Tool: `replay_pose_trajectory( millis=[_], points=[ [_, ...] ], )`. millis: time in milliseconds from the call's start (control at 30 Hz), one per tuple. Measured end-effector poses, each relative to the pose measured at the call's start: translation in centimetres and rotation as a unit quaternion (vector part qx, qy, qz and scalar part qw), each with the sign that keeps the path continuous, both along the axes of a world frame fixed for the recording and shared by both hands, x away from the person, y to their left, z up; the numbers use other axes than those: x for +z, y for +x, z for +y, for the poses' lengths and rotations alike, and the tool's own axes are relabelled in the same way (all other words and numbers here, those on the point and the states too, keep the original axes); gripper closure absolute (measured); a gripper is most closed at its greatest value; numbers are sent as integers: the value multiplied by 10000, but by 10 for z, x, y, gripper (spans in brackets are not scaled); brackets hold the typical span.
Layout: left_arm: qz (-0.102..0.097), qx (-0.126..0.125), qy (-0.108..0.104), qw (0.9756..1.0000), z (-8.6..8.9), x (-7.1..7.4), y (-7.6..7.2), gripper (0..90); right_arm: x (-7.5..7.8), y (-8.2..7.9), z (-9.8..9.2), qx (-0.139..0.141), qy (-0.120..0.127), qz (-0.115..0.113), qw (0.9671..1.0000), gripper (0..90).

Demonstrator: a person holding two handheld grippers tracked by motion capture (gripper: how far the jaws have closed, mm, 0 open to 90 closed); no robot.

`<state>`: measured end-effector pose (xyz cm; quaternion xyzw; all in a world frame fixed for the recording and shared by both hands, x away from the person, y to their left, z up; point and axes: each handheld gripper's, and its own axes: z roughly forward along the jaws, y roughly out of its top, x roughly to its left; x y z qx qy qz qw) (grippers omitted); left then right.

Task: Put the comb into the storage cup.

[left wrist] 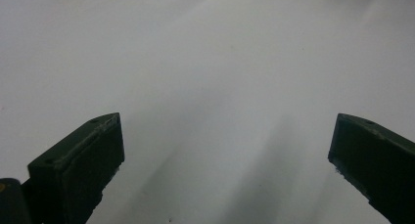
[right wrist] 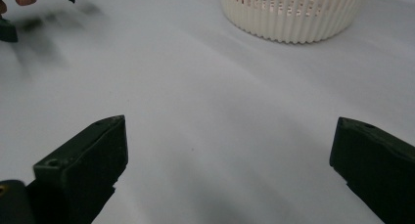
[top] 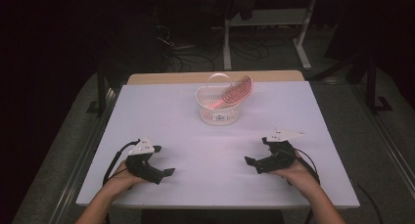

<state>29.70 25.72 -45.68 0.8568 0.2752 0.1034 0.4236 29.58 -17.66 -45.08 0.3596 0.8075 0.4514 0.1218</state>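
A white ribbed basket (top: 219, 106) stands at the far middle of the white table (top: 215, 136), with a pink hairbrush (top: 236, 92) leaning in it, head up to the right. My left gripper (top: 166, 173) rests near the front left, open and empty, jaws pointing right. My right gripper (top: 250, 162) rests near the front right, open and empty, jaws pointing left. In the left gripper view its jaws stand wide over bare table (left wrist: 210, 87). The right gripper view has the basket (right wrist: 293, 13) ahead at the top, well beyond the wide-open jaws.
A wooden strip (top: 215, 77) runs along the table's far edge. Beyond it are desk legs (top: 227, 43) and cables on a dark floor. The other hand's gripper (right wrist: 10, 28) sits at the top left of the right gripper view.
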Motion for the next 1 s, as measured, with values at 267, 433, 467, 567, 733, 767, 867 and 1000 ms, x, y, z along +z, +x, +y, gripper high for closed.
replay_pose_trajectory(
  millis=[267, 433, 467, 567, 733, 767, 867, 1000],
  points=[
    [3, -3, 8, 10000, 0, 0, 0, 0, -7, -10, -12, -19, -25, 30, 10000, 6],
    [-1, -14, 31, 10000, 0, -1, 0, 0, -10, -13, -19, -11, -37, -12, 10000, 6],
    [2, -9, 24, 10000, 0, -1, 0, 0, -10, -13, -19, -32, -29, -18, 10000, 6],
    [-7, -17, 16, 10000, 0, -1, 0, 0, -10, -13, -20, -22, 3, -43, 10000, 6],
    [-13, -13, 17, 10000, -1, 0, 0, 0, -12, -13, -19, 44, -100, 19, 9999, 6],
    [-17, -15, 14, 10000, -1, 0, 0, 0, -12, -13, -19, 46, -102, 25, 9999, 6],
    [-13, -17, 23, 10000, 0, 0, 0, 0, -12, -13, -19, 50, -103, 32, 9999, 6],
    [-7, -28, 29, 10000, 0, -1, 0, 0, -13, -13, -19, 50, -157, 40, 9999, 6]
  ],
)
